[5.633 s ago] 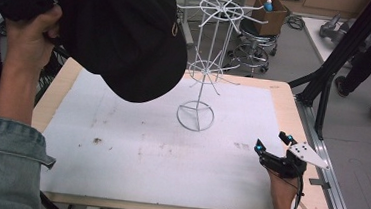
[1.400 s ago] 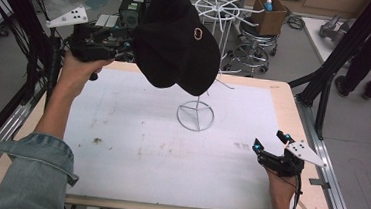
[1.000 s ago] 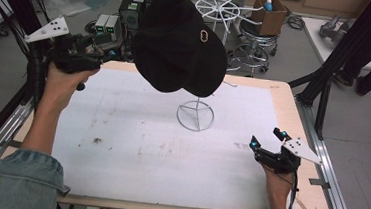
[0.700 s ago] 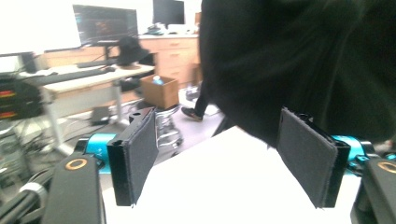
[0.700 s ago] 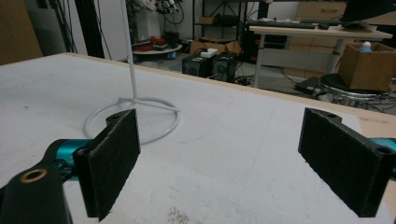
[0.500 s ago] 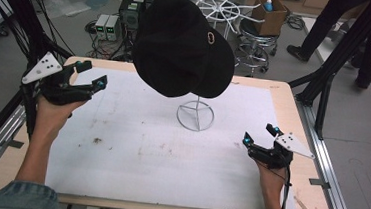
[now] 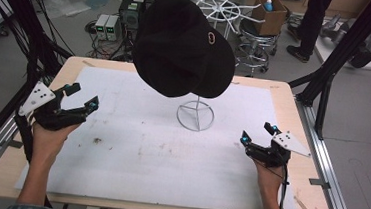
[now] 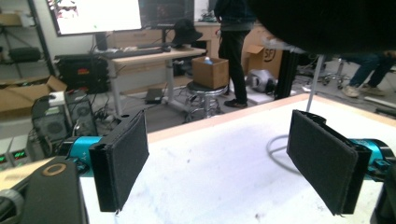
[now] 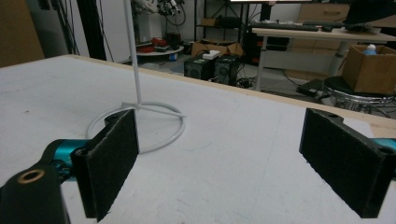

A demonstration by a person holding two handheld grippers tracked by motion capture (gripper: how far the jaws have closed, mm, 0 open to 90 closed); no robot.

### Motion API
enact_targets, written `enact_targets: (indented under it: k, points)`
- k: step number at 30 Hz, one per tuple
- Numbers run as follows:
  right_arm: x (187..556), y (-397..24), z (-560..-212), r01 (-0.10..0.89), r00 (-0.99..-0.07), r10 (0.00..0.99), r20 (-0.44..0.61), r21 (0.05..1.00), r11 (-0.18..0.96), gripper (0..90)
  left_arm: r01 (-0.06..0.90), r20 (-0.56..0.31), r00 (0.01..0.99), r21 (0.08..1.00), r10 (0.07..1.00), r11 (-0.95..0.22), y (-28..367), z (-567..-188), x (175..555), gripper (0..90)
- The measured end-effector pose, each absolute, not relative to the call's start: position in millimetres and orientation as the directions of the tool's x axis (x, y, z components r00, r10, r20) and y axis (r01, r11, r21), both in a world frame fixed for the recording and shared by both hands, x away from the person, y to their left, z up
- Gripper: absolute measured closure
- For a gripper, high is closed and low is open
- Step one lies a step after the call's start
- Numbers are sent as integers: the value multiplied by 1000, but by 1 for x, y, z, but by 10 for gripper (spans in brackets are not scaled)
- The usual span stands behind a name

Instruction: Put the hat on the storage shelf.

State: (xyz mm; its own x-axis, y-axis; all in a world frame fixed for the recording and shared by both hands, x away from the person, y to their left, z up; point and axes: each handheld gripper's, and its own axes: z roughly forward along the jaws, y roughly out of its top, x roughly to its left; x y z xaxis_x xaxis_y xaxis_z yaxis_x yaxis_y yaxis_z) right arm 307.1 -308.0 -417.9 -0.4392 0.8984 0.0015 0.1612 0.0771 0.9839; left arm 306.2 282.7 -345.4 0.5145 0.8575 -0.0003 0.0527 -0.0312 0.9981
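While both grippers sat low at the tabletop's [image 7: 284, 99] sides in the high view, the black cap [image 7: 183, 46] hung on the white wire stand [image 7: 195, 116] near the middle, well apart from both. Cap's long axis ran roughly upper left to lower right; which end was the brim, cannot tell. A small round emblem faced up-right. Stand's ring base rested on the white mat [image 7: 159, 152]. Left gripper [image 7: 83, 96] was held at the left edge, jaws released and spread, aimed right toward the stand. Right gripper [image 7: 256, 132] was near the right edge, jaws also spread, nothing between them, aimed up-left.

In the left gripper view, left gripper [image 8: 217, 161] had jaws wide apart and empty; the stand's ring [image 8: 275, 149] and thin post showed between them, farther off, with the cap's dark underside [image 8: 327, 21] at top right.

In the right gripper view, right gripper [image 9: 219, 161] had jaws released, empty, over the mat; the stand [image 9: 140, 119] stood upright ahead-left, just beyond the left jaw.
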Motion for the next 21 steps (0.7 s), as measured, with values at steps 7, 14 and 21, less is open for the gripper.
enact_targets:
  k: [7,14,21]
  points:
    - [307,-308,-418,158,-437,900,0,984,76,111,72,-6,492,997,870,-34,288,-362,302,207]
    - [309,-307,-419,146,-451,892,-18,985,93,111,73,-7,465,997,885,-30,293,-373,300,205]
    - [309,-307,-420,157,-453,892,-1,984,81,111,89,-10,436,996,900,-32,297,-382,297,205]
